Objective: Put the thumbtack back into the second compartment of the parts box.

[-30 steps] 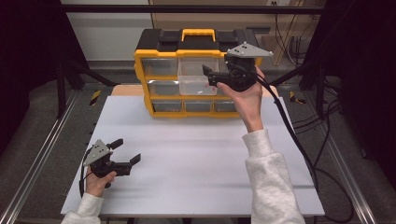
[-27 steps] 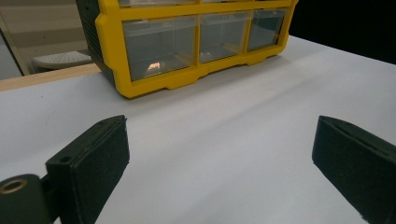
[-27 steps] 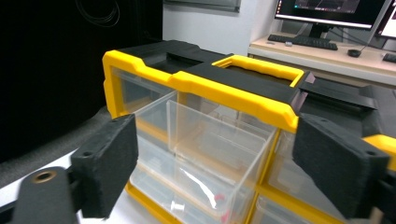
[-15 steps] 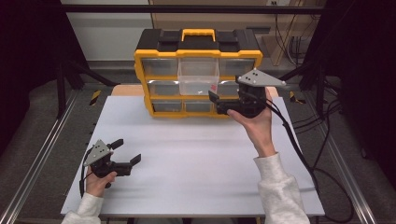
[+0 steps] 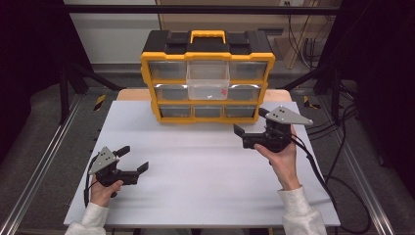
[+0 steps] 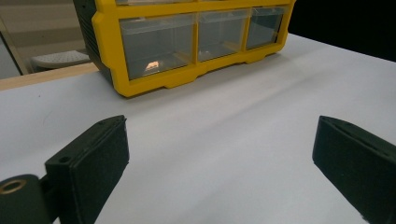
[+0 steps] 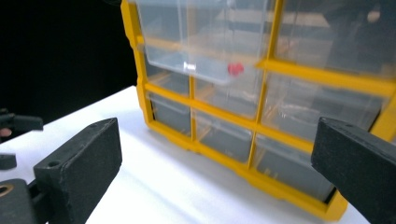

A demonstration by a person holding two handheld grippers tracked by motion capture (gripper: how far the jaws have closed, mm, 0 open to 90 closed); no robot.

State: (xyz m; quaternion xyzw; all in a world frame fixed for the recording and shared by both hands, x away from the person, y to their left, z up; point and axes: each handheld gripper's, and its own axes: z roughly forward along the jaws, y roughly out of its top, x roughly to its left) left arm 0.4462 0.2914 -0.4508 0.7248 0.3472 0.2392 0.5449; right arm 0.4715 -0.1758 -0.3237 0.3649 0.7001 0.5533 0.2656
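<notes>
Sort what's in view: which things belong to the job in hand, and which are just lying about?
In the job:
- yellow drawer cabinet
- pulled-out clear drawer holding a small red piece
- right tongs, open
- left tongs, open

Lying about:
- cables beside the table

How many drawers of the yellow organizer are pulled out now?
1. The clear drawer in the middle of the top row of the yellow organizer sticks out forward; the other eight sit flush.

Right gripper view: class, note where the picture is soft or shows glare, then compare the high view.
Right gripper view: the organizer is slightly soft, with pale reflections on its clear drawers, and the background left is black. High view: the white table is evenly lit, the surroundings dark.
</notes>
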